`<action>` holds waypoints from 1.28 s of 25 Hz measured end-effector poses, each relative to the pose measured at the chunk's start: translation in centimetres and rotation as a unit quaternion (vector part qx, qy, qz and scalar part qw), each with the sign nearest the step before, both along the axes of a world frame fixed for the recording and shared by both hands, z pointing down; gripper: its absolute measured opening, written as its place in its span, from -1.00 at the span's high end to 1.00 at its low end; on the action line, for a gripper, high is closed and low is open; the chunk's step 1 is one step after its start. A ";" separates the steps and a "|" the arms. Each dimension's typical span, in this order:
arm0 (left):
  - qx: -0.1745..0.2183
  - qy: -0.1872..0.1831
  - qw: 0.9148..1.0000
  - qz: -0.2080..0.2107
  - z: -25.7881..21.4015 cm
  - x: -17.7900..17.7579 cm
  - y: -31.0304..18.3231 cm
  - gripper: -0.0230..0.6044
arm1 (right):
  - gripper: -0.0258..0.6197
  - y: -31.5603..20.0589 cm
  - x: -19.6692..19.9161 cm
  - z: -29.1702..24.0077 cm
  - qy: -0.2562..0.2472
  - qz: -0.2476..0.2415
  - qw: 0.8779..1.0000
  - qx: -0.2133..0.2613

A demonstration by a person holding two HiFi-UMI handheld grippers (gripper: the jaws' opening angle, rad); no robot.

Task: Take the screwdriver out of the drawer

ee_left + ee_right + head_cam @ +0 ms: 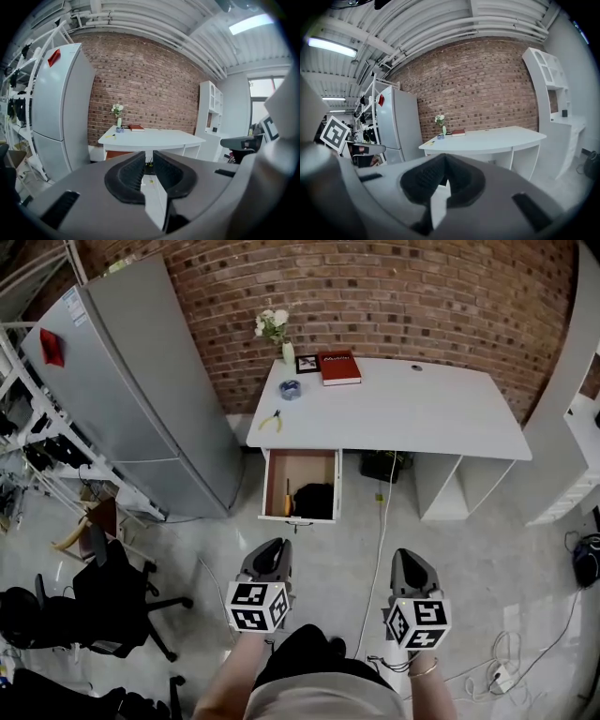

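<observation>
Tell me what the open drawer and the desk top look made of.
Drawer: matt brown inside, likely wood or wood-look board; white edges. Desk top: smooth plain white with no grain, probably laminated or painted board; hard to say.

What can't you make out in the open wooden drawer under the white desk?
Head view: slim yellow-handled tool in the open wooden drawer, too small to confirm a screwdriver.
Head view: black lump beside it, too small to identify.
Gripper views: drawer's inside, hidden behind left gripper and right gripper.
</observation>
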State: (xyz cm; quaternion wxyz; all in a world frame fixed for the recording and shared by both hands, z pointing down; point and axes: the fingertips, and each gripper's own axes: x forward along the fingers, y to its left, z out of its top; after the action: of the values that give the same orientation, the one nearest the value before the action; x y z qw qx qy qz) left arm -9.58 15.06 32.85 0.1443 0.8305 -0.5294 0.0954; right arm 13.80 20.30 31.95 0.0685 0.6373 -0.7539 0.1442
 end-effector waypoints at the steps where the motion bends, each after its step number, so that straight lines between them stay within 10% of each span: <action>1: 0.000 -0.002 1.000 -0.002 0.0 -0.1 -0.1 0.76 | 0.92 -0.1 -0.1 0.1 0.000 -0.003 1.000 -0.001; 32: -0.056 -0.023 0.998 -0.018 6.6 -6.6 -22.4 0.50 | 0.92 -22.1 -3.7 2.1 0.016 0.014 0.999 -0.027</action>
State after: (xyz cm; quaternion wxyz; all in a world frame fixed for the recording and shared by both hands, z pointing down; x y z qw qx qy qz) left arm -16.22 -7.33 39.47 0.1802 0.8089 -0.5414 0.1416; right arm 10.08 -1.83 34.09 0.0954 0.6478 -0.7397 0.1551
